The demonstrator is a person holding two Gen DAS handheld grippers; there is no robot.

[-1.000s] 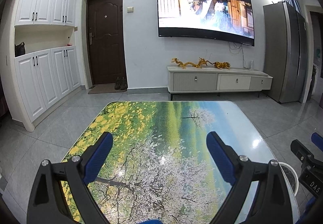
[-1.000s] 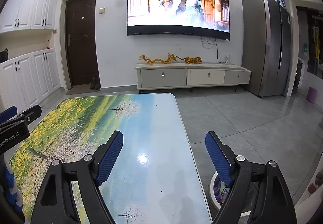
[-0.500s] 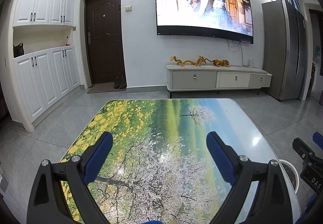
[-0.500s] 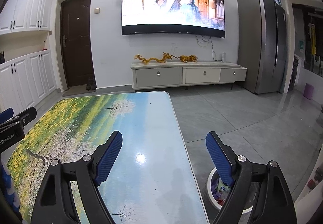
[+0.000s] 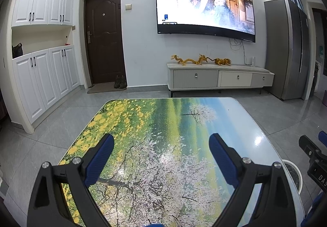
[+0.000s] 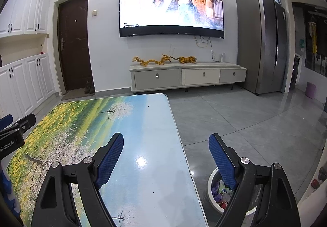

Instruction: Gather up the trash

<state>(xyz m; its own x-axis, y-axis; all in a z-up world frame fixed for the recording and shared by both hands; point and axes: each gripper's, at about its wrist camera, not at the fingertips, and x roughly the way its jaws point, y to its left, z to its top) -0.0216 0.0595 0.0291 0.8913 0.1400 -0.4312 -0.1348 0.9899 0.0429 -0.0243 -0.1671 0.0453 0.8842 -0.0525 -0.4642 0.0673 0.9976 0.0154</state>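
Trash (image 6: 221, 191) sits in white bin (image 6: 212, 202) on floor by table (image 6: 155, 145) edge, both grippers (L (image 5: 161, 145), R (image 6: 166, 144)) jaws wide apart w/ nothing held, tabletop shows no litter, so imo scan floor before reaching.

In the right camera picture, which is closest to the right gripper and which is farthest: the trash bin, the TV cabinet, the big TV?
From the right gripper:
1. Trash bin, on the floor just below its right finger, beside the table.
2. TV cabinet, across the floor by the far wall.
3. Big TV, on that wall above the cabinet, slightly farther.
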